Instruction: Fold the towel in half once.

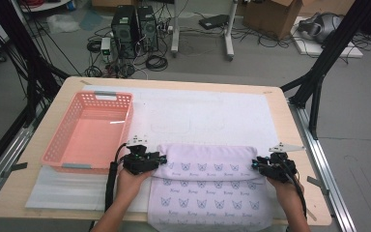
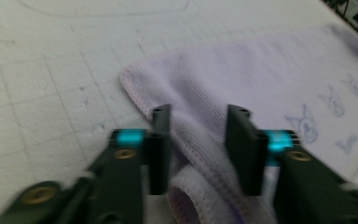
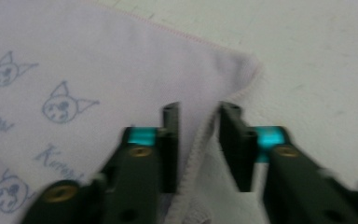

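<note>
Basket: pink slotted plastic basket [image 1: 88, 131], on the desk just beside and beyond the left claw, away from the person.
Mat: white mat [image 1: 207, 113] spread over the desk top, lying under and beyond both claws.
Desk: pale wooden desk [image 1: 72, 84]; its bare edge frames the mat on every side of the claws.
Computers: two black computer towers [image 1: 134, 31] on the floor, well beyond the left claw.
Cables: loose cables [image 1: 155, 62] on the floor near the towers.
Box: cardboard box [image 1: 271, 15], far beyond the right claw.
</note>
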